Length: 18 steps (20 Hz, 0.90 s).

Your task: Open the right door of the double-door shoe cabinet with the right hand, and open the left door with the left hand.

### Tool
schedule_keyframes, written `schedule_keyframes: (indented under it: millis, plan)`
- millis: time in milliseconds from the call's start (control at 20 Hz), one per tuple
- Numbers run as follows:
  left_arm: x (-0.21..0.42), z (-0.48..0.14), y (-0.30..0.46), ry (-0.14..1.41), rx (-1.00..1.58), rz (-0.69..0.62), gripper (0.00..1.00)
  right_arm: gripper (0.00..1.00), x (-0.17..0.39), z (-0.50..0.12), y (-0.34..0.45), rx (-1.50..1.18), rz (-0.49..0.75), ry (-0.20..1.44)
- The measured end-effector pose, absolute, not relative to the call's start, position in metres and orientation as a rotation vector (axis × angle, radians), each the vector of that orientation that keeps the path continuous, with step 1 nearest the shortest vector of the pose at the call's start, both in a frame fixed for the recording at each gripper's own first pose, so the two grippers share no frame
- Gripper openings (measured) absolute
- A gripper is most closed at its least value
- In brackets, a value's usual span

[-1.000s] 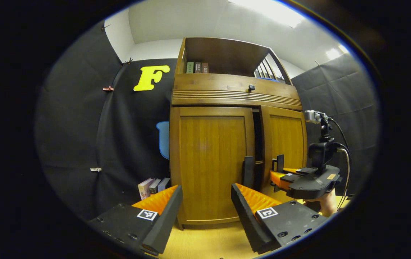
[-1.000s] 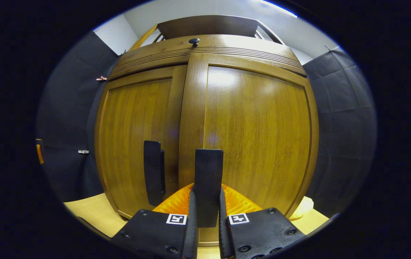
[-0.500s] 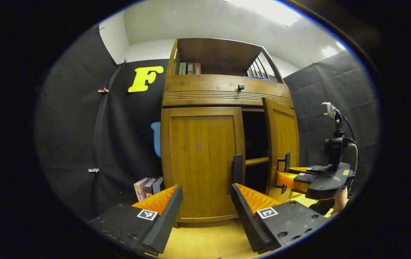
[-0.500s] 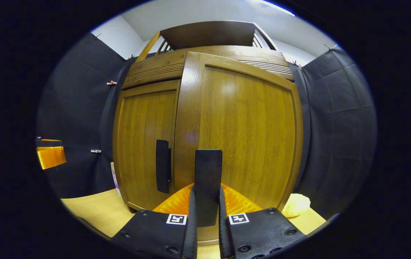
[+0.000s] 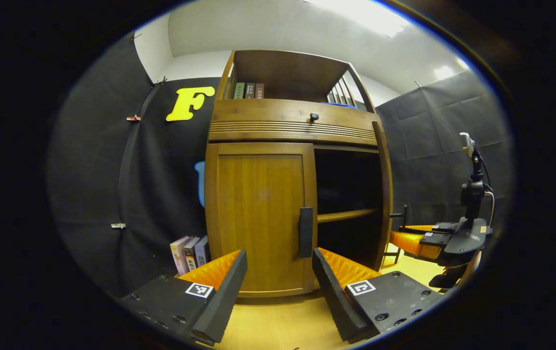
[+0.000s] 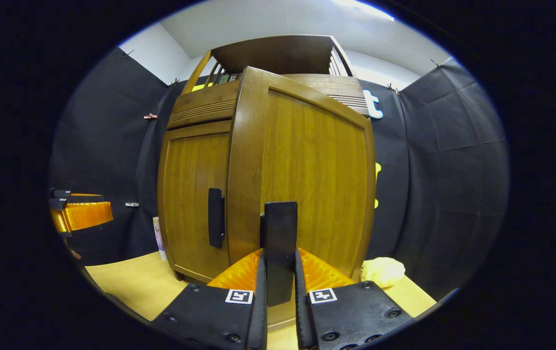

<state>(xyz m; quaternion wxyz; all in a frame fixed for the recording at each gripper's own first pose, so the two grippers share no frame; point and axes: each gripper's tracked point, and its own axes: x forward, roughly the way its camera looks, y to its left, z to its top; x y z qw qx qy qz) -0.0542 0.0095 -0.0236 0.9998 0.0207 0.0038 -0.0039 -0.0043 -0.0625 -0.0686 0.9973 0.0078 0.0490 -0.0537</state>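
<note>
Right door [image 6: 307, 175] has swung further out since half a second ago, now edge-on in the left gripper view, shelf [image 5: 348, 215] exposed. Right gripper [image 6: 278, 272] clamped on its handle [image 6: 280, 248]. Left gripper [image 5: 278, 277] spread wide, short of the closed left door [image 5: 258, 218] and its handle [image 5: 305, 232].

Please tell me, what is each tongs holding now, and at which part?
The right tongs grip the right door by its handle. The left tongs are open, holding nothing.

Pale wooden floor [image 5: 278, 323]; shoe cabinet [image 5: 258, 218], leaning books [image 5: 189, 253], yellowish lump [image 6: 382, 271] thereon
</note>
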Motion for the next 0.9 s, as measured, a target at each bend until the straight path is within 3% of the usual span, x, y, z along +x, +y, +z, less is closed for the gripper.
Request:
schedule_keyframes:
  millis: [250, 300, 450, 700, 900]
  plan:
    - [-0.057, -0.026, -0.006, 0.007, 0.047, -0.046, 0.87, 0.31, -0.029, -0.063, -0.083, -0.005, -0.166, 0.095]
    - [-0.058, -0.027, -0.009, 0.006, 0.044, -0.054, 0.84, 0.27, -0.033, -0.061, -0.088, -0.017, -0.179, 0.093]
    - [-0.059, -0.029, -0.017, 0.008, 0.035, -0.069, 0.87, 0.31, -0.046, -0.058, -0.101, -0.021, -0.211, 0.095]
    - [-0.06, -0.045, -0.032, 0.036, 0.045, -0.087, 0.83, 0.22, -0.064, -0.054, -0.127, -0.039, -0.262, 0.098]
    - [-0.059, -0.051, -0.049, 0.04, 0.041, -0.121, 0.85, 0.2, -0.082, -0.044, -0.142, -0.052, -0.274, 0.084]
